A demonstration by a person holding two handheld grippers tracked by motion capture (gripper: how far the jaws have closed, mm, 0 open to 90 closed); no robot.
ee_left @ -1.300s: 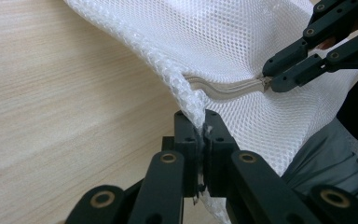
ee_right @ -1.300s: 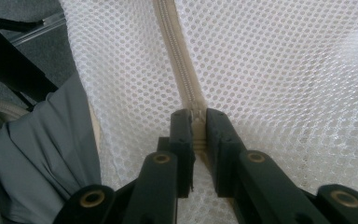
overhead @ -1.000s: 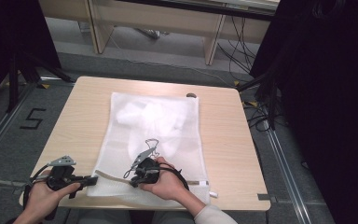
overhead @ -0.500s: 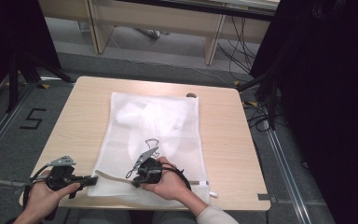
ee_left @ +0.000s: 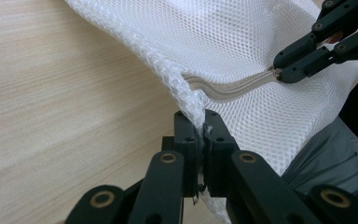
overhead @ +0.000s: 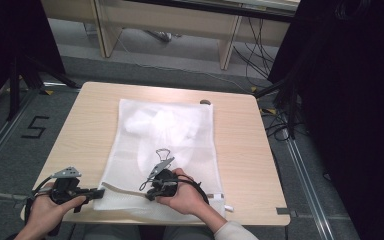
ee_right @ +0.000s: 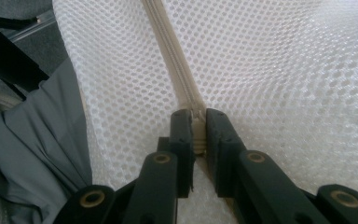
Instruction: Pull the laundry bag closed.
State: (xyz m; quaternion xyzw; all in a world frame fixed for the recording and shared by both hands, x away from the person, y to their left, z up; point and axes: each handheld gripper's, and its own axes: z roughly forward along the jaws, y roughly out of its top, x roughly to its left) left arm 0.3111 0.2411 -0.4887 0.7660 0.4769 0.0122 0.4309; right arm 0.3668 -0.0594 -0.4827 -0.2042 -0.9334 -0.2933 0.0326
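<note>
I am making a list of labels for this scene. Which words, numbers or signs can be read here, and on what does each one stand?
"5": black tape mark on the grey floor, left of the table, seen in the high view.
Mesh bag, zipper, left gripper and right gripper: no readable text on any of them.

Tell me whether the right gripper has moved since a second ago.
Barely: the right gripper sits at about the same spot against the table's near edge, shut on the bag's zipper.
</note>
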